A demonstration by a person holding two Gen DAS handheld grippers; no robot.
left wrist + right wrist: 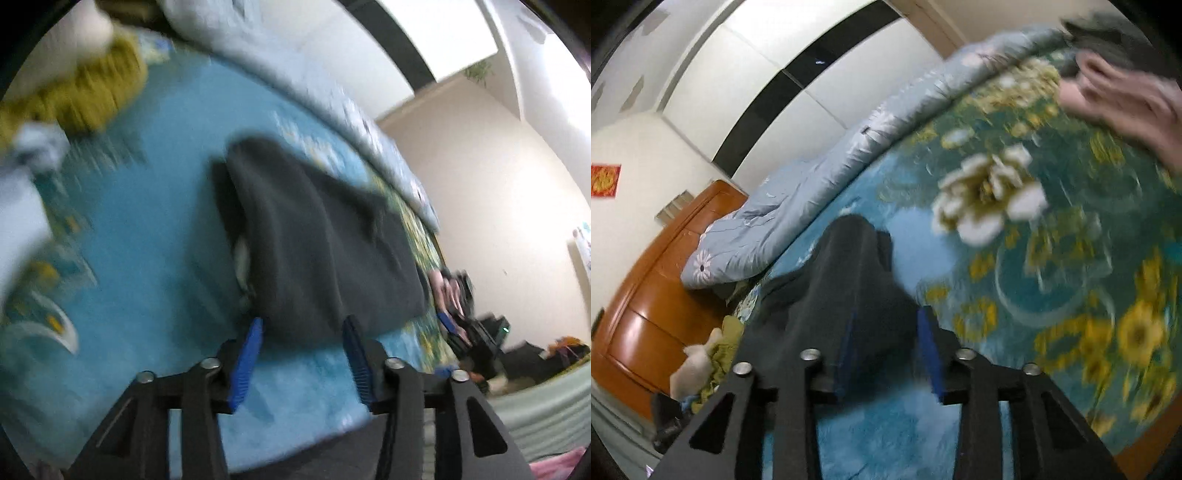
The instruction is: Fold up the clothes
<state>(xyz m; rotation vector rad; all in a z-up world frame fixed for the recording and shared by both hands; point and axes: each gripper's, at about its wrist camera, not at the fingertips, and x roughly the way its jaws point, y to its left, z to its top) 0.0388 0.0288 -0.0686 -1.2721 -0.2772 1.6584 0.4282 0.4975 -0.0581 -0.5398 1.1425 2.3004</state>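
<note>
Okay, I've got both tongs parted, left tongs (303, 325) and right tongs (886, 317), pads off the dark garment (317, 251) lying between them on the bed (147, 229).

Left tool (303, 325) and right tool (886, 317), jaws apart, angled downward.

Each of the 2 fisheye views looks forward and downward along its own gripper's fingers, tilted, close above the blue floral blanket (129, 229). Both views share the dark garment (317, 236), the blanket and the pale quilt (798, 206) at its far edge.
</note>
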